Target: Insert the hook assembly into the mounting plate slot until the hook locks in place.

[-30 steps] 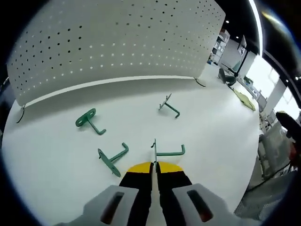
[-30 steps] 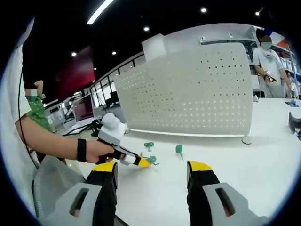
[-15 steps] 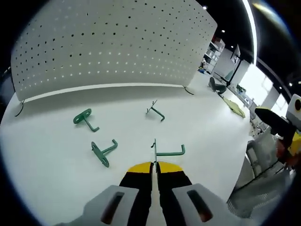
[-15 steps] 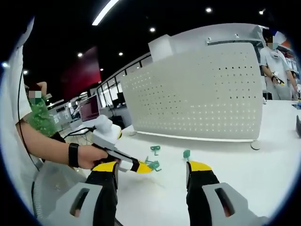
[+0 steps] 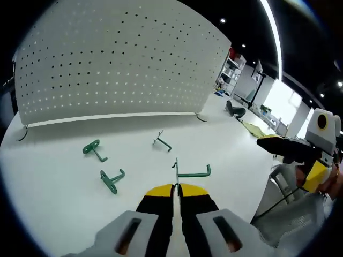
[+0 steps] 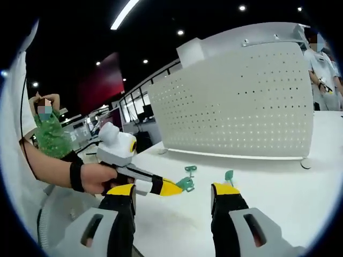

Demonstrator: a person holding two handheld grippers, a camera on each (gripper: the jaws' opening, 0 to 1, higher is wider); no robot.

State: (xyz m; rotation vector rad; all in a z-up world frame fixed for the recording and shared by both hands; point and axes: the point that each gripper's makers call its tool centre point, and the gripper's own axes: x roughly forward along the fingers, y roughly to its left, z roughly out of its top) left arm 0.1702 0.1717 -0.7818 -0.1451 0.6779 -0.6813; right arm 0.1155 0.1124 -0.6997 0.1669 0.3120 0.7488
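Note:
My left gripper point(image 5: 176, 186) is shut on the flat end of a green hook point(image 5: 192, 173), held above the white table point(image 5: 64, 209). In the right gripper view the left gripper point(image 6: 172, 187) sits in a person's hand with the green hook point(image 6: 186, 183) at its yellow tips. The white perforated mounting plate point(image 5: 118, 64) stands upright at the back of the table, also the mounting plate point(image 6: 241, 101). My right gripper point(image 6: 174, 191) is open with nothing between its fingers. It enters the left gripper view as the right gripper point(image 5: 289, 158) at the right edge.
Three more green hooks lie on the table: one hook point(image 5: 94, 150), a second hook point(image 5: 111, 179) and a third hook point(image 5: 161, 142). Two of them show as hook point(image 6: 189, 169) and hook point(image 6: 229, 175). A person point(image 6: 321, 69) stands behind the plate's right end.
The left gripper has risen with its hook, so the table's hooks look smaller and farther. The right gripper has come further into the left gripper view from the right.

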